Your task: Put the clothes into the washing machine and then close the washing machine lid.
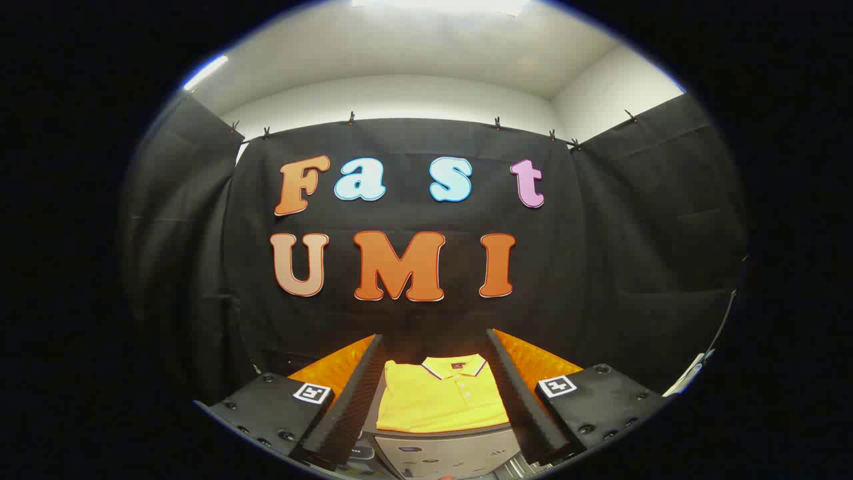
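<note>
My gripper [436, 400] sits low, its two fingers spread wide with nothing held. Between them, just ahead, lies the shirt [441, 399], folded flat on top of the washer [453, 450]. I think the first job is to pick it up. I should come down slowly, keep the fingers wide, and pinch the near edge so I take all the folded layers. The shirt's collar points away from me, and its long side runs from me to the wall.
</note>
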Available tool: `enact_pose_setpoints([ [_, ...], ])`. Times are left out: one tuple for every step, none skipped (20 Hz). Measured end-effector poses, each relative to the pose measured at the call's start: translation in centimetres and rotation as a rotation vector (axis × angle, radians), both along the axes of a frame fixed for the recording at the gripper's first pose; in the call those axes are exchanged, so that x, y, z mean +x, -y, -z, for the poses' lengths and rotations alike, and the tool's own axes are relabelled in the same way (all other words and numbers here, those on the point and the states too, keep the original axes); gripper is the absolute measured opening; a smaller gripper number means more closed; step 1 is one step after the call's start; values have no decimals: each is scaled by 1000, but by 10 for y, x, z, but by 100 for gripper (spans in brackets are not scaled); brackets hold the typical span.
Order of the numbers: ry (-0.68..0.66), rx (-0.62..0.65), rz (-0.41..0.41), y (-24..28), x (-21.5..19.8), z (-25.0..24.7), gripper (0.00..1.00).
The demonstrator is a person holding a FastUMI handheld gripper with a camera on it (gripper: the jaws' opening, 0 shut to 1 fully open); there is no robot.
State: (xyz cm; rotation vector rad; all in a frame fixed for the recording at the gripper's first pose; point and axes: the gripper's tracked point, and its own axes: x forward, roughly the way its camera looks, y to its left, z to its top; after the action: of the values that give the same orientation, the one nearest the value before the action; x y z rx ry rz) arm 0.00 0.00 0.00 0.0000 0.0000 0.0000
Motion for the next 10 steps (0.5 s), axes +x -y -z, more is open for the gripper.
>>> enact_pose_setpoints([
  [1, -1, -1, 0, 1, -1, 97],
  [3, -3, -1, 0, 2, -3, 97],
  [4, -7, 2, 1, 2, -4, 97],
  [6, -11, 0, 2, 2, -4, 97],
  [6, -14, 2, 2, 4, -5, 97],
  [3, -14, 1, 2, 6, -4, 97],
  [5, -12, 1, 2, 6, -6, 97],
  [6, -10, 2, 2, 7, -6, 97],
  [7, -8, 0, 2, 8, -6, 97],
  [7, -9, 1, 2, 10, -6, 97],
])
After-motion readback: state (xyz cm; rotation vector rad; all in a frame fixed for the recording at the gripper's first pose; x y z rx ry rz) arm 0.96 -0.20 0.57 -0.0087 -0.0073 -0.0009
